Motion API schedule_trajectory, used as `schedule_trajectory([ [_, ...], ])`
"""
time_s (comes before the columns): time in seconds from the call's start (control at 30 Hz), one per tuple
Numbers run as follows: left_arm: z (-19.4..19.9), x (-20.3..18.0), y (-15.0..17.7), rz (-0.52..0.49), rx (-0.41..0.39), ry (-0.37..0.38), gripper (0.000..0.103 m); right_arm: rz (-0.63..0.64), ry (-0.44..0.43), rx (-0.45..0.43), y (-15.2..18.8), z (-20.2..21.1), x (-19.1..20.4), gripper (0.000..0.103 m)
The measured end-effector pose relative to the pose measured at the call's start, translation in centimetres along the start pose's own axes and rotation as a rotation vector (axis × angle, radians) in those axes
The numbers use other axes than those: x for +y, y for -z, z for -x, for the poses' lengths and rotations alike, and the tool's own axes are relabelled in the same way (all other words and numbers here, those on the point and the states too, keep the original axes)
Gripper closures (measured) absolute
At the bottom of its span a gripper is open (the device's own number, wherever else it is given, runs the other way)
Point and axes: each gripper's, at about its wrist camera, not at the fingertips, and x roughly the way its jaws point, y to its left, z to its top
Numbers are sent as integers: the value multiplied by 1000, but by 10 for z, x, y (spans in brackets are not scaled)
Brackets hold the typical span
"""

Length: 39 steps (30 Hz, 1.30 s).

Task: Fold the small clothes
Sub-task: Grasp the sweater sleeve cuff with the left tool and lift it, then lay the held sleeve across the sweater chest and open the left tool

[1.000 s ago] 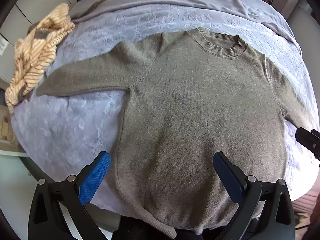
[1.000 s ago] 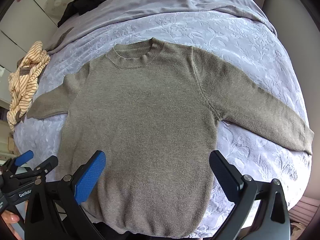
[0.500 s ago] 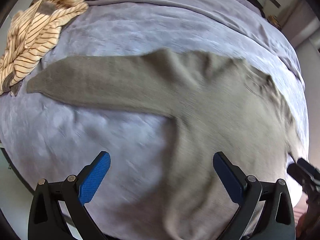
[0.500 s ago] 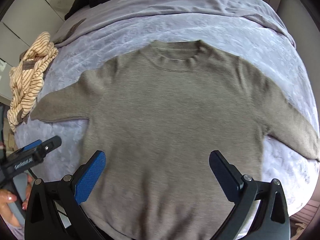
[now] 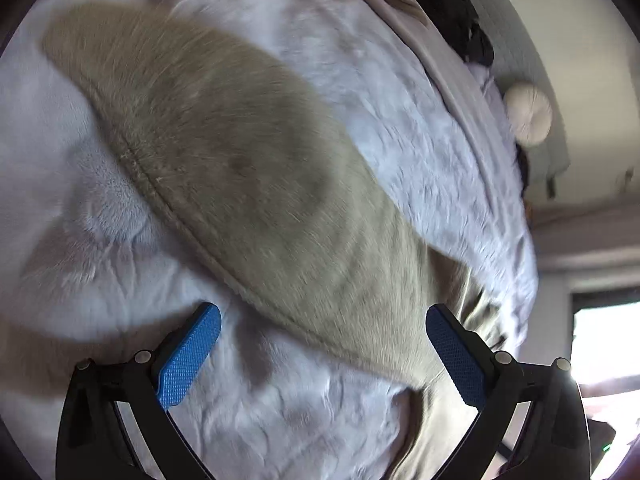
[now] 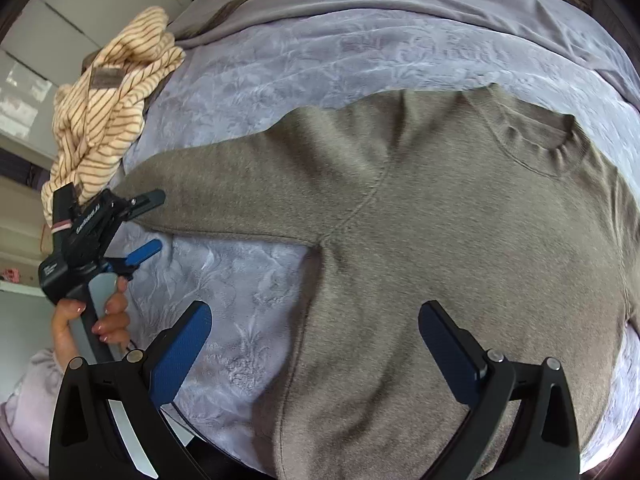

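An olive-brown sweater (image 6: 440,240) lies flat and face up on the lilac bedspread (image 6: 300,64), collar toward the far right. Its left sleeve (image 5: 208,152) stretches out sideways, blurred in the left wrist view. My left gripper (image 5: 320,344) is open just above the sleeve near the armpit. In the right wrist view the left gripper (image 6: 150,222) hovers at the sleeve's cuff end, fingers apart, held by a hand (image 6: 108,316). My right gripper (image 6: 314,344) is open over the sweater's lower left side, holding nothing.
A cream striped garment (image 6: 108,120) is heaped at the bed's left edge, close to the cuff. A folded lilac sheet (image 6: 400,4) runs along the far side. A round white cushion (image 5: 528,116) and dark clothes (image 5: 460,20) sit beyond the bed.
My left gripper has swung left and down, from over the sweater's hem to the left sleeve. My right gripper has shifted left, so the collar now sits at the right.
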Motion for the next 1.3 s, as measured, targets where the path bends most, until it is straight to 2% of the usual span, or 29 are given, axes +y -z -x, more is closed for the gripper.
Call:
schedule_trajectory([
  [0.17, -6, 13, -13, 92, -61, 112, 0, 36, 20, 31, 0, -12, 15, 0],
  [0.3, 3, -4, -21, 48, -127, 189, 0, 52, 21, 48, 2, -17, 23, 0],
  [0.4, 4, -13, -29, 14, -168, 181, 4, 69, 21, 52, 2, -19, 29, 0],
  [0.43, 1, -13, -32, 18, -180, 157, 19, 73, 19, 54, 3, -20, 31, 0],
  [0.47, -2, -12, -34, 28, -184, 125, 41, 76, 16, 57, 4, -21, 32, 0],
  [0.5, -6, -11, -38, 40, -182, 100, 54, 76, 15, 58, 4, -22, 32, 0],
  [0.53, -8, -8, -40, 51, -179, 86, 81, 74, 13, 60, 5, -23, 33, 0],
  [0.57, -10, -5, -39, 45, -178, 97, 89, 71, 11, 60, 6, -23, 33, 0],
  [0.6, -8, -5, -39, 31, -193, 76, 89, 64, 6, 60, 8, -23, 32, 0],
  [0.63, -6, -7, -38, 5, -209, 34, 93, 57, 2, 61, 9, -23, 30, 0],
  [0.77, 16, -40, -23, -190, -277, -63, 93, 34, -11, 54, 12, -19, 22, 0],
  [0.87, 26, -82, -11, -324, -321, -66, 93, 8, -15, 41, 15, -13, 11, 0],
  [0.97, 28, -135, 6, -462, -340, -24, 93, -37, -21, 13, 19, -1, -10, 0],
  [1.13, 4, -218, 55, -682, -287, 45, 93, -117, -3, -45, 27, 23, -55, 0],
  [1.3, -53, -283, 125, -817, -150, 94, 93, -255, 28, -98, 48, 50, -124, 0],
])
